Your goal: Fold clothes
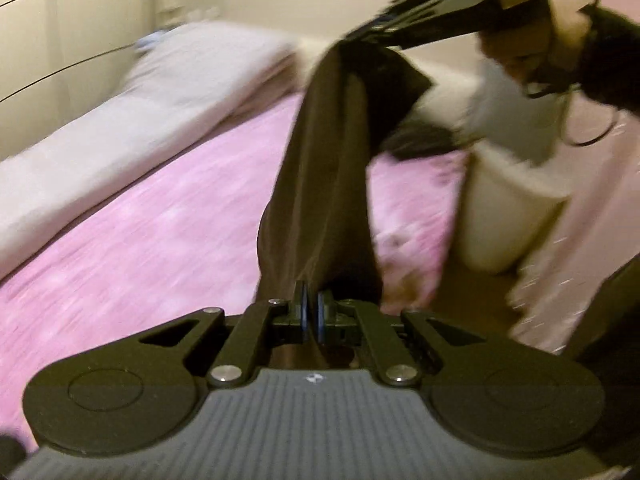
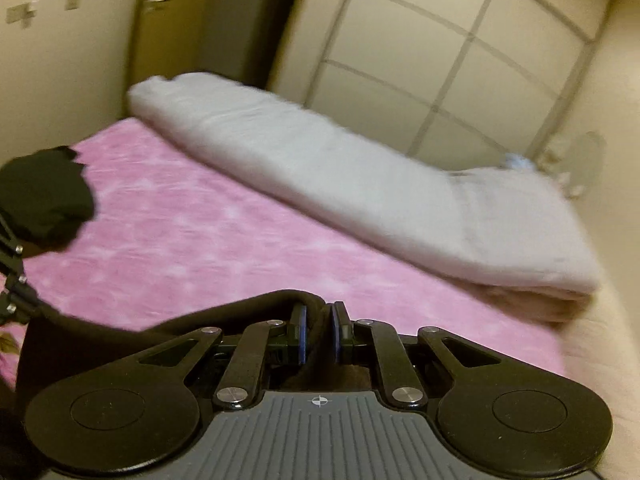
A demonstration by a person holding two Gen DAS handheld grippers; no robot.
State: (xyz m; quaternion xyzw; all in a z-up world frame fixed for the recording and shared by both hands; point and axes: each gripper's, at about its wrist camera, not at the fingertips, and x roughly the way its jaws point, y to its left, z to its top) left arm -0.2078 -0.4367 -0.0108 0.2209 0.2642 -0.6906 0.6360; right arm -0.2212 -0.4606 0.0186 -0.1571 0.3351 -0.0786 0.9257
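A dark brown garment [image 1: 328, 168] is stretched in the air between both grippers above a pink bedspread [image 1: 152, 232]. My left gripper [image 1: 312, 312] is shut on one end of it. My right gripper [image 2: 318, 334] is shut on the other end [image 2: 224, 316]; it also shows in the left wrist view [image 1: 360, 36] at the top, with the cloth hanging from it. The left gripper's linkage [image 2: 12, 276] shows at the left edge of the right wrist view, beside a bunched black piece of cloth [image 2: 44, 196].
A long folded grey-white blanket [image 2: 360, 184] lies along the far side of the bed. A wardrobe [image 2: 460, 60] and walls stand behind it. A person in pale clothes [image 1: 520, 120] and a white bin [image 1: 504, 220] are at the right in the left wrist view.
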